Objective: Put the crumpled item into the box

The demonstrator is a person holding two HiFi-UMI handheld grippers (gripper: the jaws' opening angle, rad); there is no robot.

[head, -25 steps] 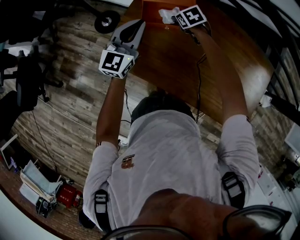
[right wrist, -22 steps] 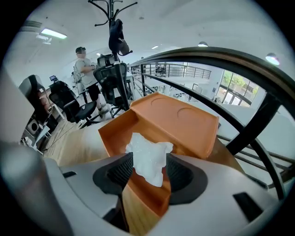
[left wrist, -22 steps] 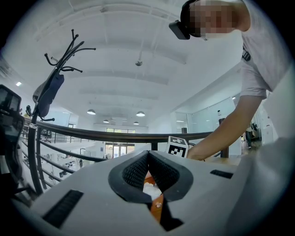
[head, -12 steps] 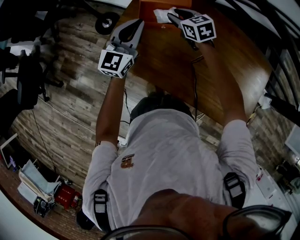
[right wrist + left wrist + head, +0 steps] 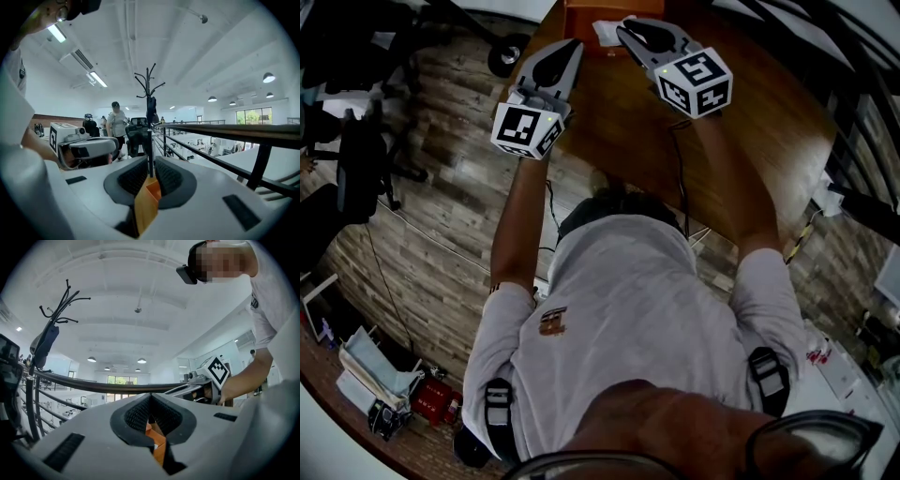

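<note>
An orange box (image 5: pixel 586 9) stands at the far edge of the brown table (image 5: pixel 750 112). The white crumpled item (image 5: pixel 604 34) lies at the box's near side; I cannot tell whether it is fully inside. My right gripper (image 5: pixel 624 28) hovers just right of it, lifted off. Its jaws have just been closing to a thin slit, with nothing between them. My left gripper (image 5: pixel 572 45) is shut and empty, held left of the box. The other gripper (image 5: pixel 208 380) shows beside it. Orange box (image 5: pixel 147 201) shows below the pads.
A cable (image 5: pixel 680 178) hangs from the right gripper over the table. Office chairs (image 5: pixel 356 159) and a wheeled base (image 5: pixel 508 52) stand on the wooden floor at the left. A railing (image 5: pixel 225 133), a coat rack (image 5: pixel 150 93) and a standing person (image 5: pixel 115 126) are ahead.
The right gripper has risen off the crumpled item and tilted up, its jaws narrowing with nothing in them. The item stays by the box. The left gripper has moved slightly toward the box.
</note>
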